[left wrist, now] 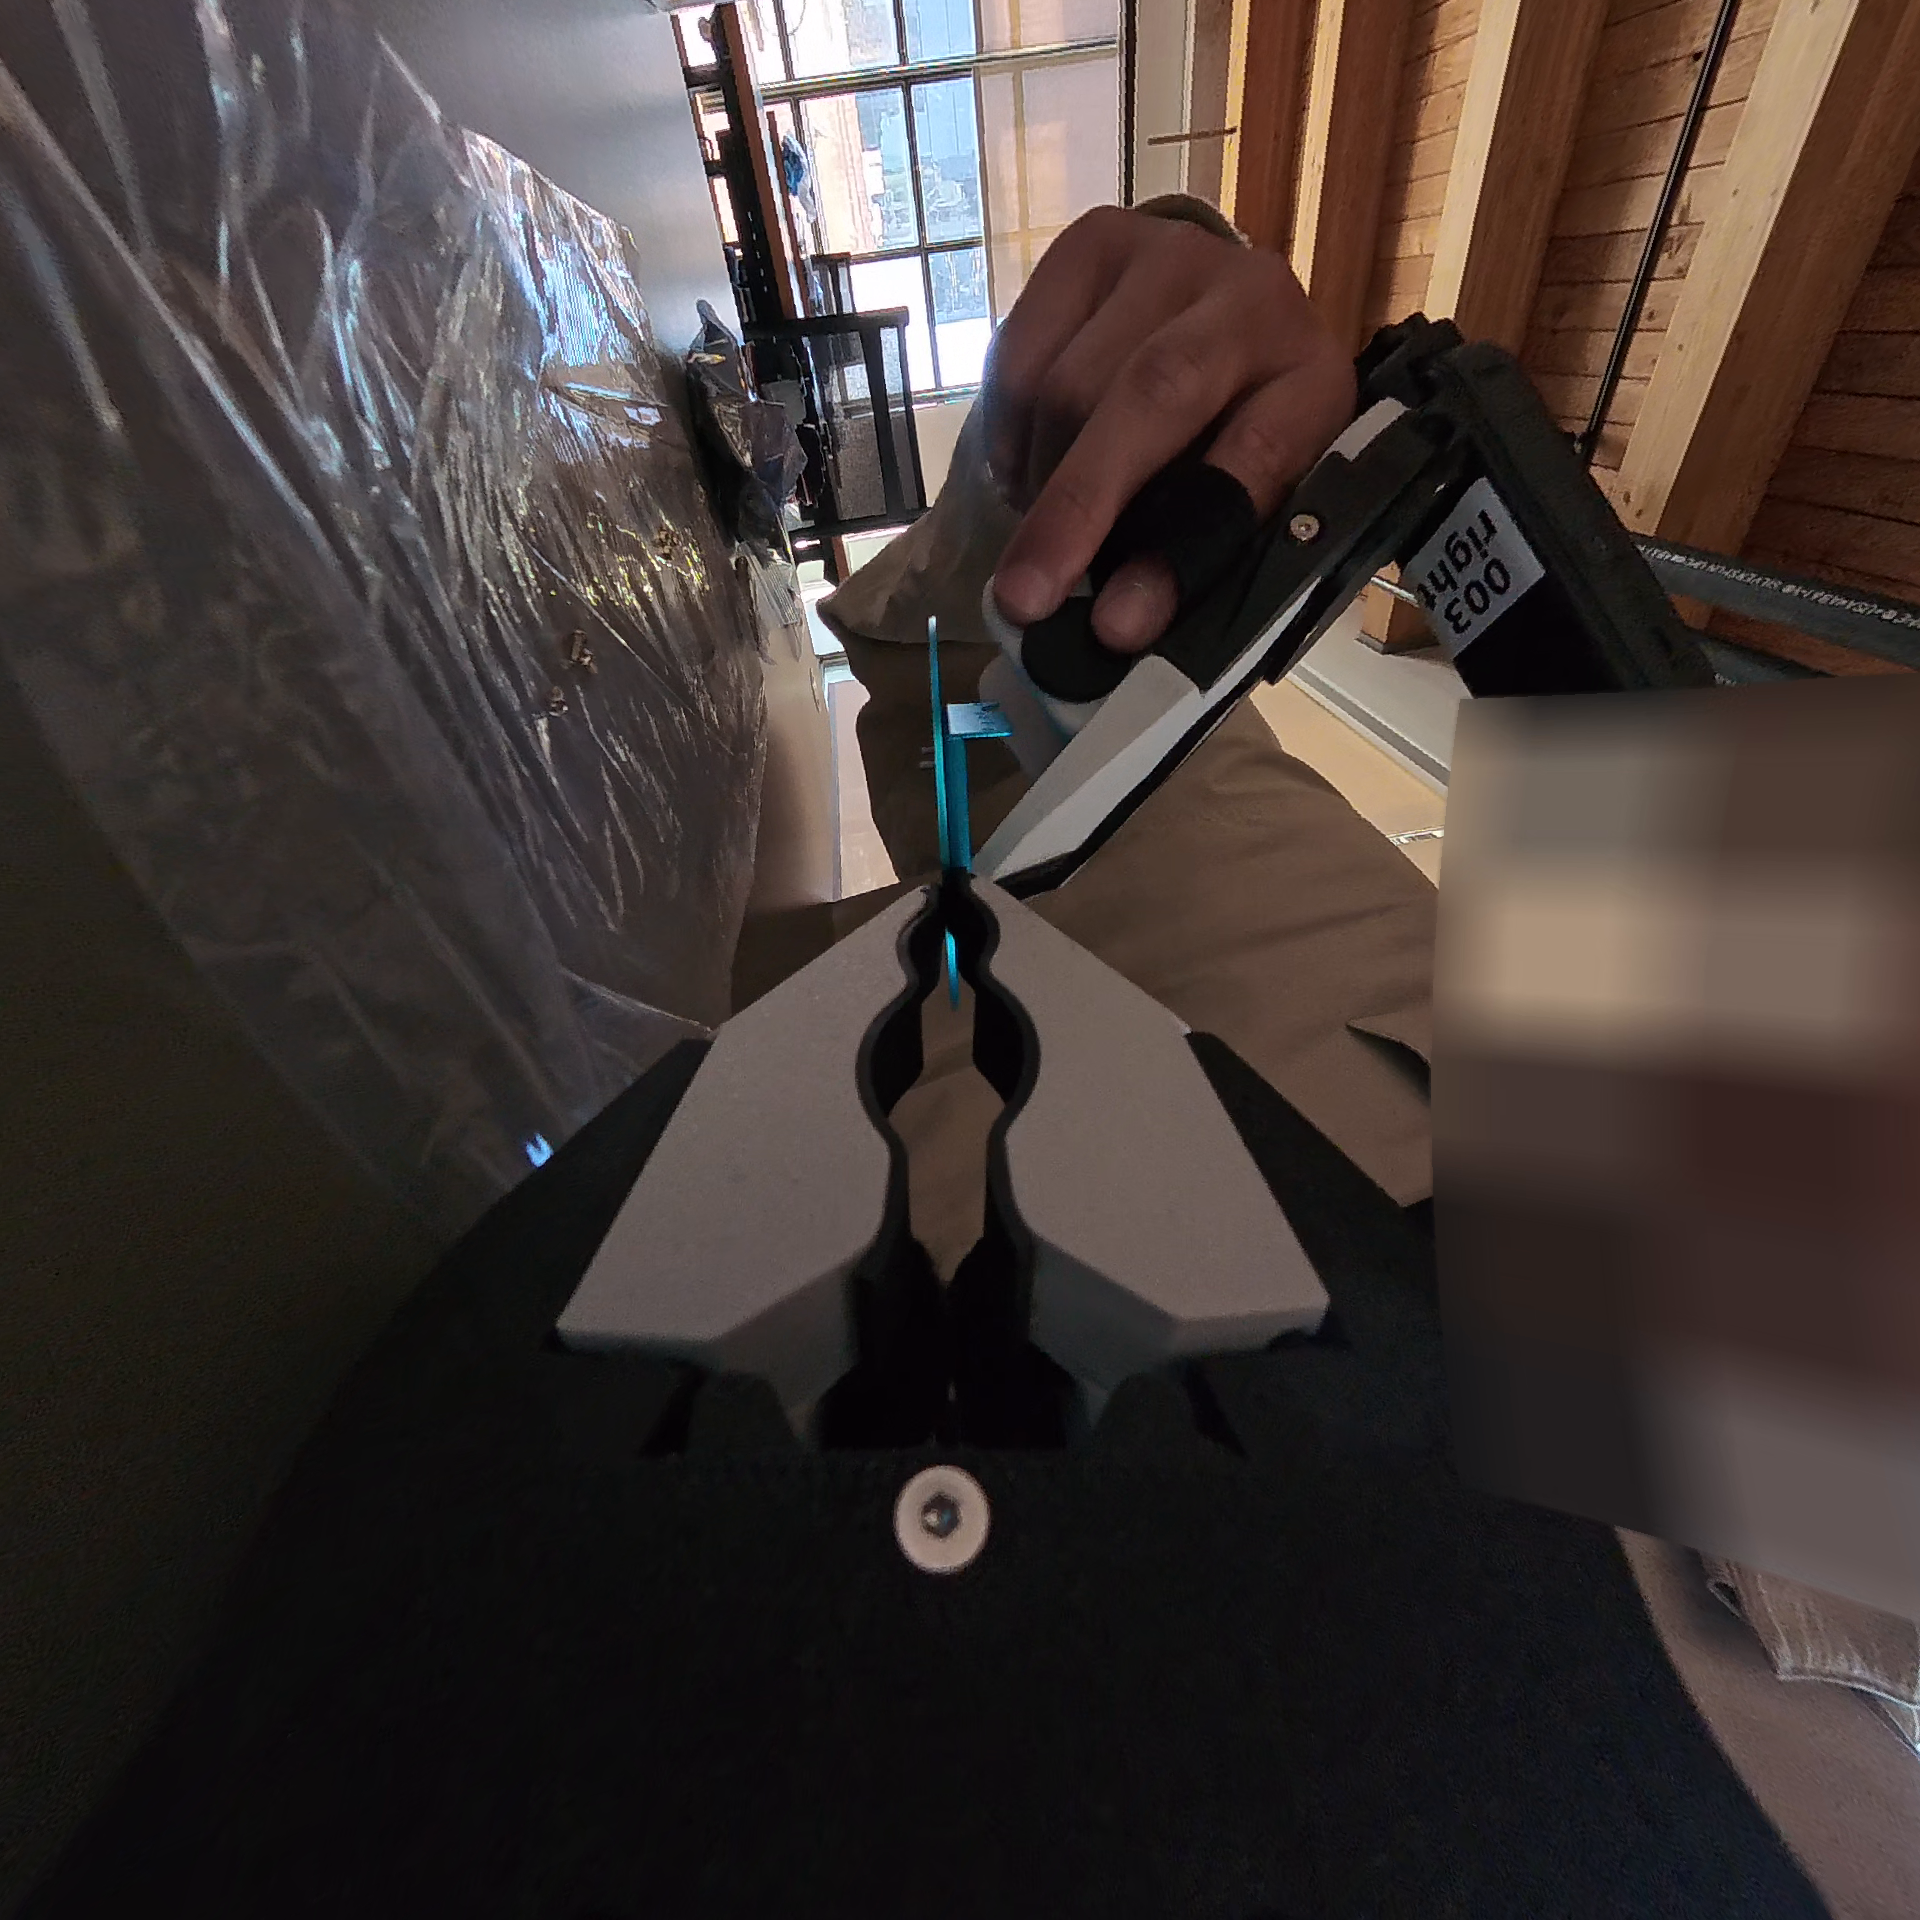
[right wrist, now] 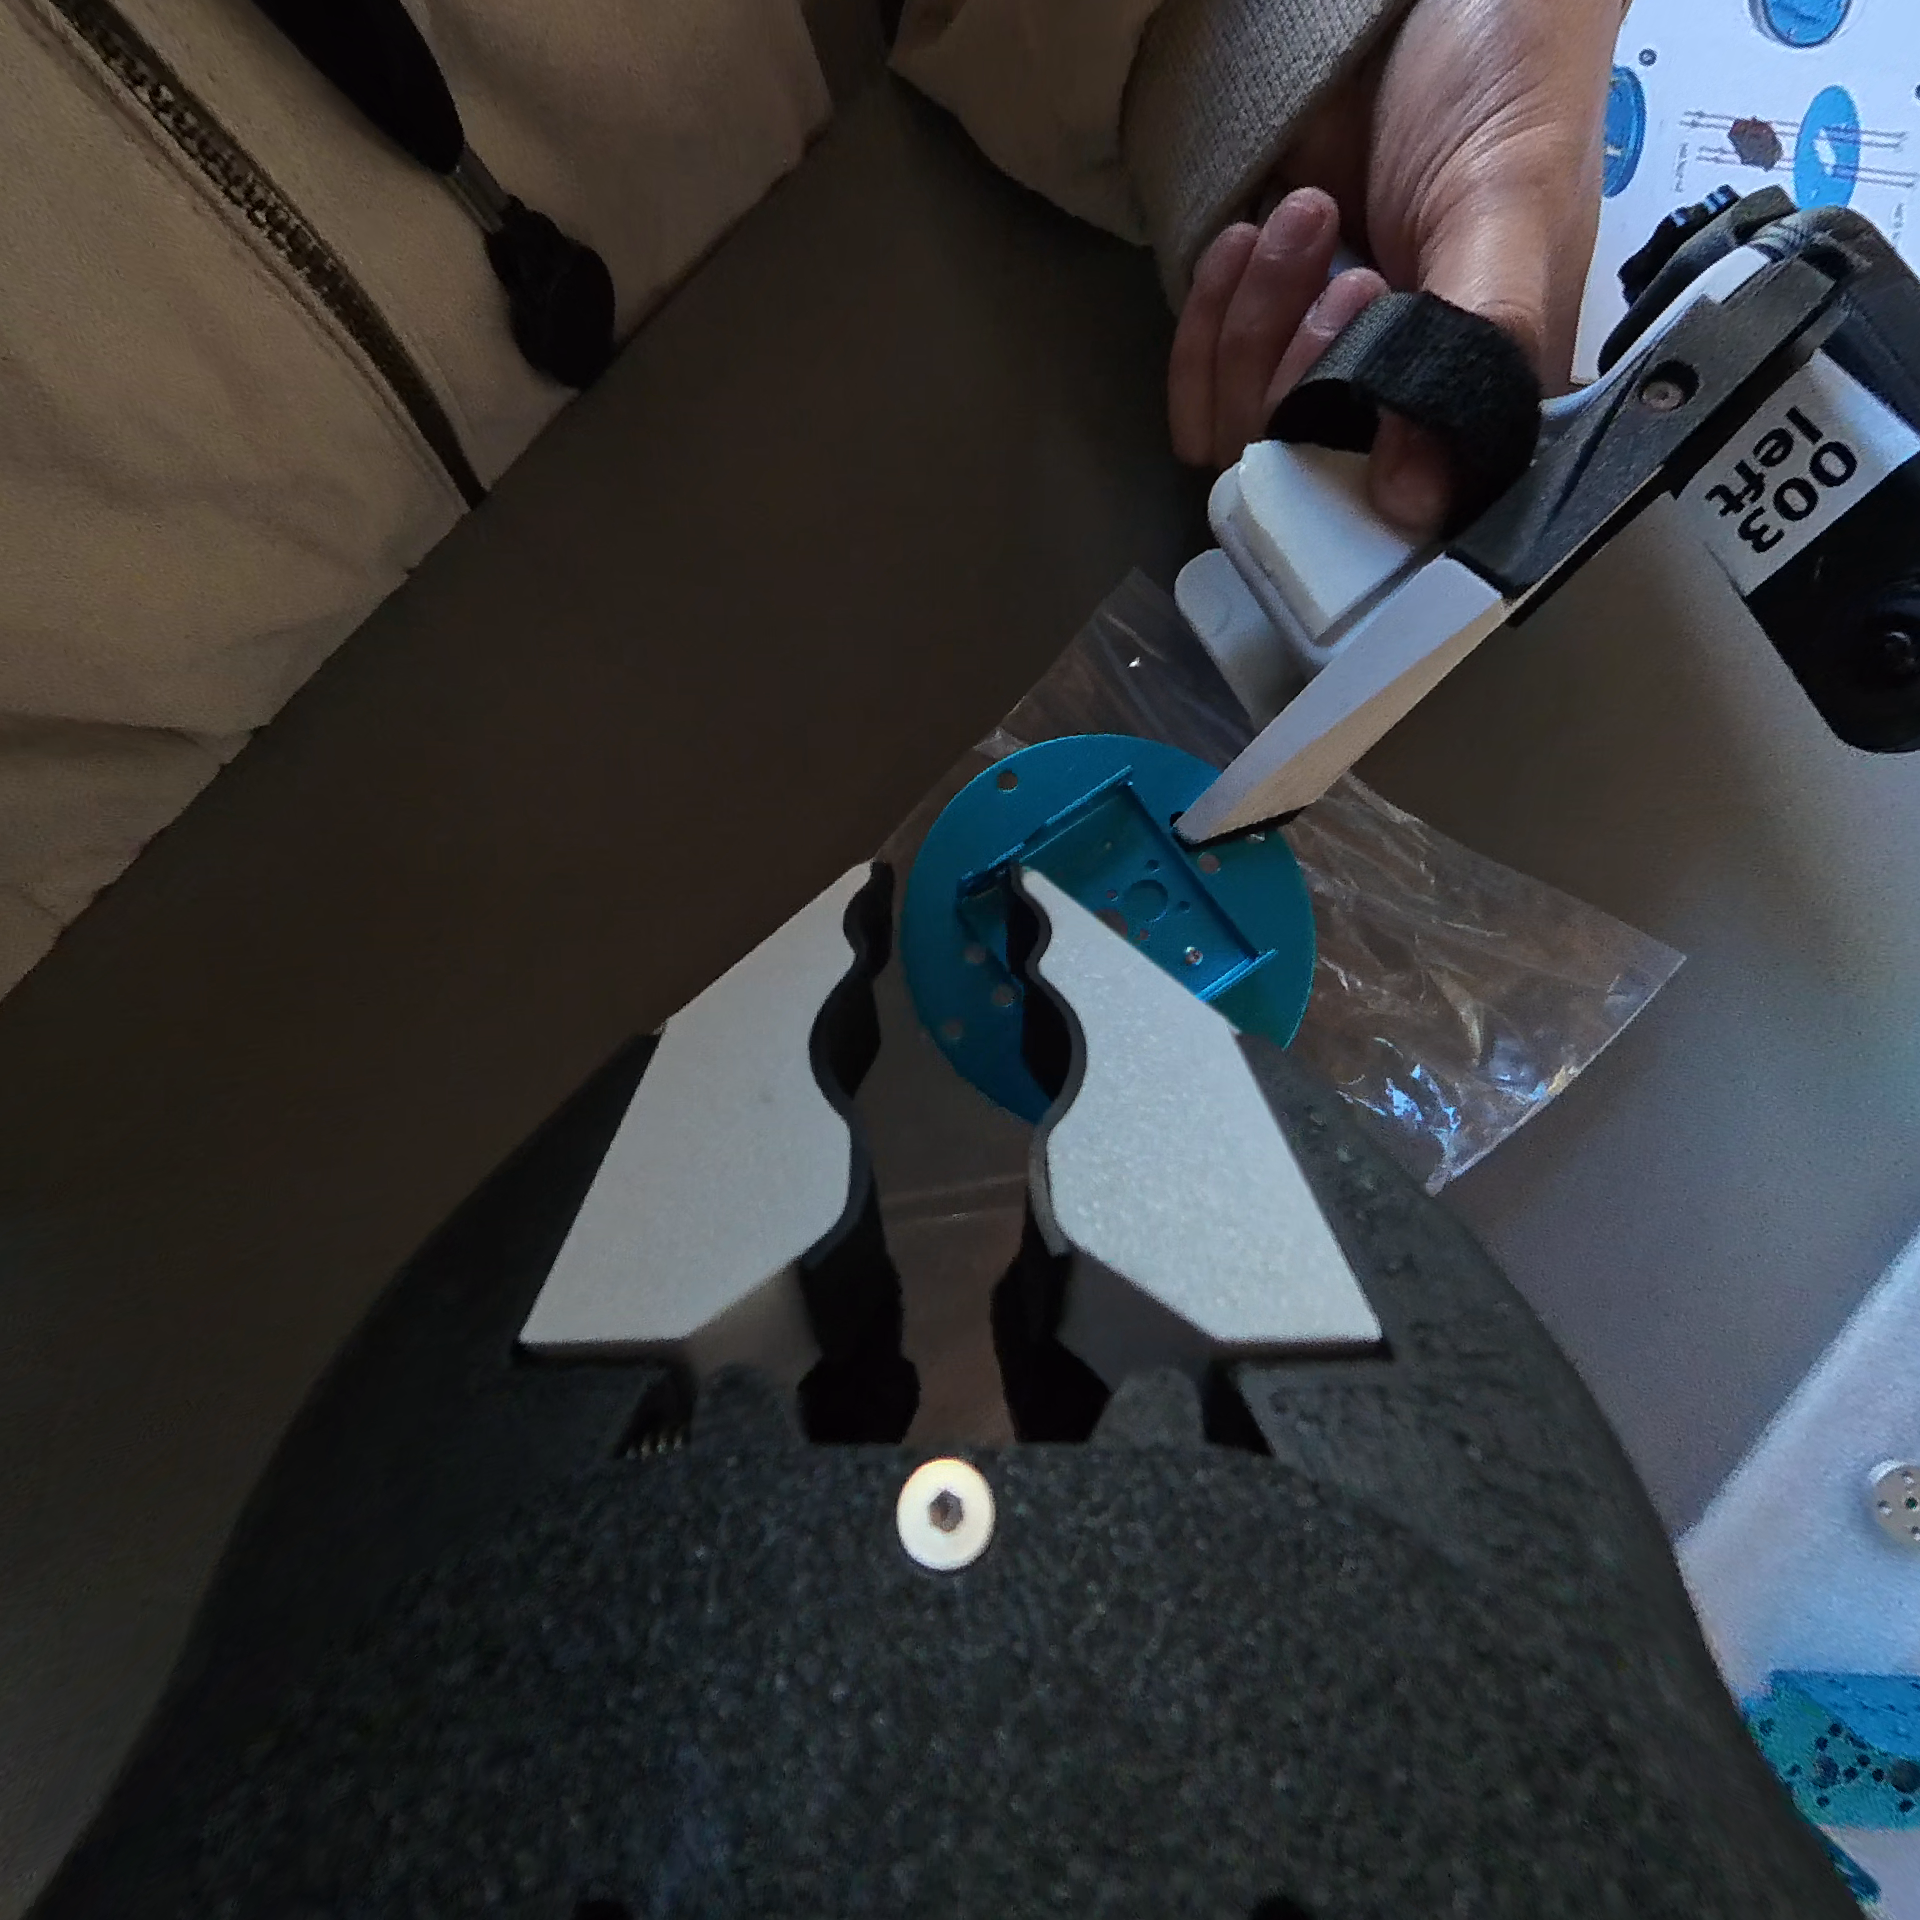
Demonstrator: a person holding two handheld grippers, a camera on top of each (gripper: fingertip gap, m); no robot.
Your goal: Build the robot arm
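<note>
A blue round metal plate [right wrist: 1262, 961] with a rectangular bracket [right wrist: 1138, 894] on its face is held in the air. In the left wrist view the plate [left wrist: 948, 748] shows edge-on. My left gripper [left wrist: 951, 896] is shut on the plate's rim; it also shows in the right wrist view [right wrist: 1195, 826], pinching the upper right rim. My right gripper [right wrist: 951, 878] is open, with its right fingertip [right wrist: 1039, 904] over the bracket's left end and the plate's left rim showing in the gap. In the left wrist view its tip [left wrist: 1003, 868] lies beside the plate's face.
A clear plastic bag [right wrist: 1455, 987] lies on the grey table [right wrist: 727, 623] under the plate. A printed sheet [right wrist: 1745, 125], a white block with a silver round part [right wrist: 1901, 1517] and a blue perforated part [right wrist: 1839, 1756] lie to the right. A person's beige jacket [right wrist: 208, 364] is close. Left tips to right tips: about 5 cm.
</note>
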